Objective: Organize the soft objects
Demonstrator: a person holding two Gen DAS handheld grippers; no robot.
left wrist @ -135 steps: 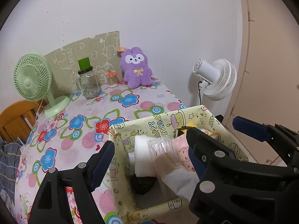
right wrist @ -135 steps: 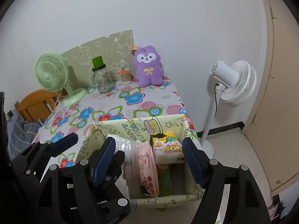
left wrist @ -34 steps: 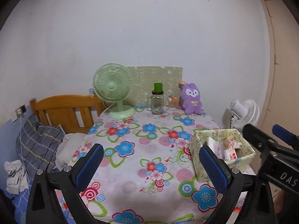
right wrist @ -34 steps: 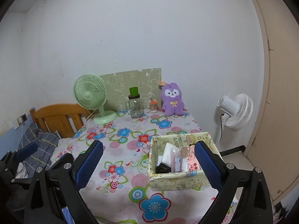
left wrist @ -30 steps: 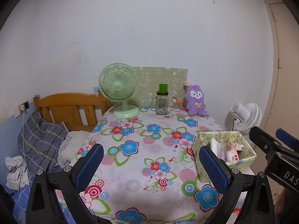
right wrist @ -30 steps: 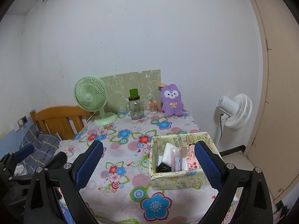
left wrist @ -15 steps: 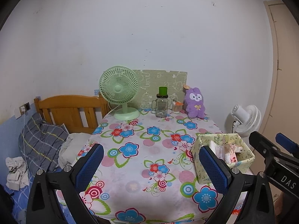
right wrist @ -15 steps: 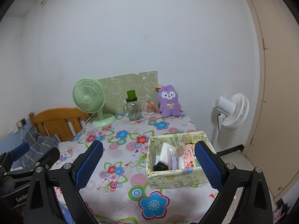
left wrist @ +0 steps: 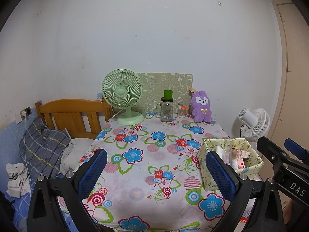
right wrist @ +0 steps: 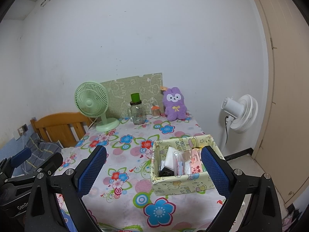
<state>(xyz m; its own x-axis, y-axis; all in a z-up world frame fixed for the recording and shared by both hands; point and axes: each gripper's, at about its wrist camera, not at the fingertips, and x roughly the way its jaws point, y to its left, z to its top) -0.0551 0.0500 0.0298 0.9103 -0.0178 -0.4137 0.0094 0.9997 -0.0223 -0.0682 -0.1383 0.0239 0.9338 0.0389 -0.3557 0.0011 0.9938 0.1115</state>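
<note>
Both grippers, left (left wrist: 154, 171) & right (right wrist: 153, 167), were held wide apart, empty. Soft packs (right wrist: 185, 163) sat in fabric bin (right wrist: 181, 185), near-right on table (right wrist: 135, 199). Light, squashy, prob. slippery wrap; best pinched at top edges.

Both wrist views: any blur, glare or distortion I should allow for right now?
Left wrist view: sharp, evenly lit, no glare; fisheye bows the door frame. Right wrist view: equally sharp; dark vignette at the corners, storage box contents legible, purple plush bunny in focus.
</note>
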